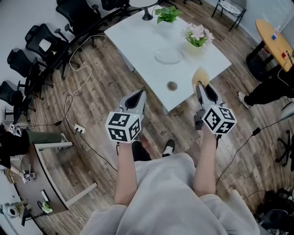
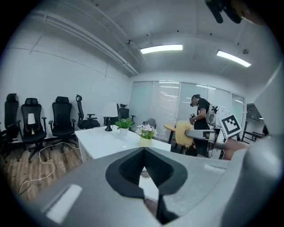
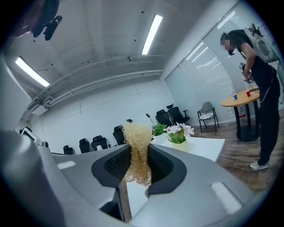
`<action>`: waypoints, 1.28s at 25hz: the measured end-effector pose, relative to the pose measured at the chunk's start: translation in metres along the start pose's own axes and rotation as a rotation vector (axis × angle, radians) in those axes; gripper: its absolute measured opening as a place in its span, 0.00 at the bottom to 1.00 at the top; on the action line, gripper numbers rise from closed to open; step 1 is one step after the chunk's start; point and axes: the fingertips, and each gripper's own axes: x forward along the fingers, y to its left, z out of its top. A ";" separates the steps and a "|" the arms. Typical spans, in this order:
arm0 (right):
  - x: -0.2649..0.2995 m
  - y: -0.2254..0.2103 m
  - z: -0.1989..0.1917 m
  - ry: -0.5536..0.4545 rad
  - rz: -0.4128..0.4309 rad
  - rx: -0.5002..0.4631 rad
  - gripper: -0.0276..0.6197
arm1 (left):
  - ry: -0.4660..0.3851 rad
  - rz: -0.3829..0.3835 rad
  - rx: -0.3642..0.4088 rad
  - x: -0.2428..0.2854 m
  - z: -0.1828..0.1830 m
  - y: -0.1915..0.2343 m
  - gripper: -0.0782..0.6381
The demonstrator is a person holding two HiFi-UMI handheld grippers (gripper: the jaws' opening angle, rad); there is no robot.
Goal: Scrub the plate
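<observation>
A clear glass plate lies on the white table, ahead of both grippers. My right gripper is held over the table's near corner, shut on a tan fibrous scrubber. In the right gripper view the scrubber sticks up between the dark pads. My left gripper hangs over the wooden floor just short of the table's near edge, its jaws together with nothing in them. From the left gripper view, the right gripper and its scrubber show to the right.
A small round metal object sits near the table's front corner. A pot of pink flowers and a green plant stand further back. Office chairs and floor cables are at the left. Another person stands by a round wooden table.
</observation>
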 end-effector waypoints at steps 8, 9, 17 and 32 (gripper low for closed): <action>0.053 0.039 -0.013 0.031 0.017 -0.067 0.25 | 0.010 -0.006 -0.008 0.014 0.001 0.070 0.11; 0.058 0.041 -0.012 0.026 0.005 -0.065 0.25 | 0.008 -0.026 0.000 0.021 0.006 0.074 0.11; 0.098 0.047 -0.016 0.036 -0.120 -0.076 0.25 | 0.009 -0.229 0.040 0.070 0.039 0.115 0.11; 0.142 0.098 -0.047 0.057 -0.371 -0.001 0.26 | -0.003 -0.410 0.025 0.095 0.056 0.219 0.11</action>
